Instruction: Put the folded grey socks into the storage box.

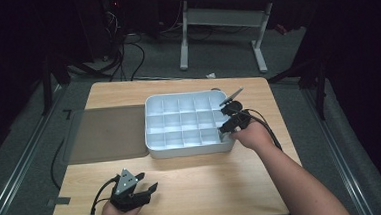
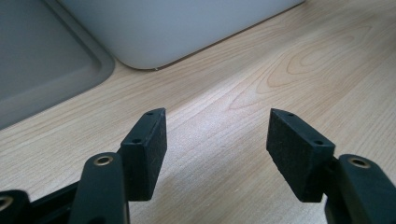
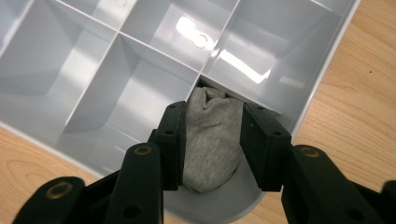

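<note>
Both matte black, two-jaw handheld grippers, left gripper [image 1: 151,189] and right gripper [image 1: 225,129], have flat rectangular pads with small screw holes and brass-ringed pivots. A grey three-cornered plate tops each; black cables trail behind. The forearms are bare, unsleeved.

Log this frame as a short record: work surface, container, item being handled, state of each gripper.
surface: light wooden table with a grey flat mat at its left
container: white plastic tray with divided compartments
item: grey folded fabric piece, sock-like, in the tray's corner compartment
right gripper: over that corner, jaws either side of the fabric; whether the pads press on it is unclear
left gripper: open, nothing between the jaws, over bare table near the tray
</note>
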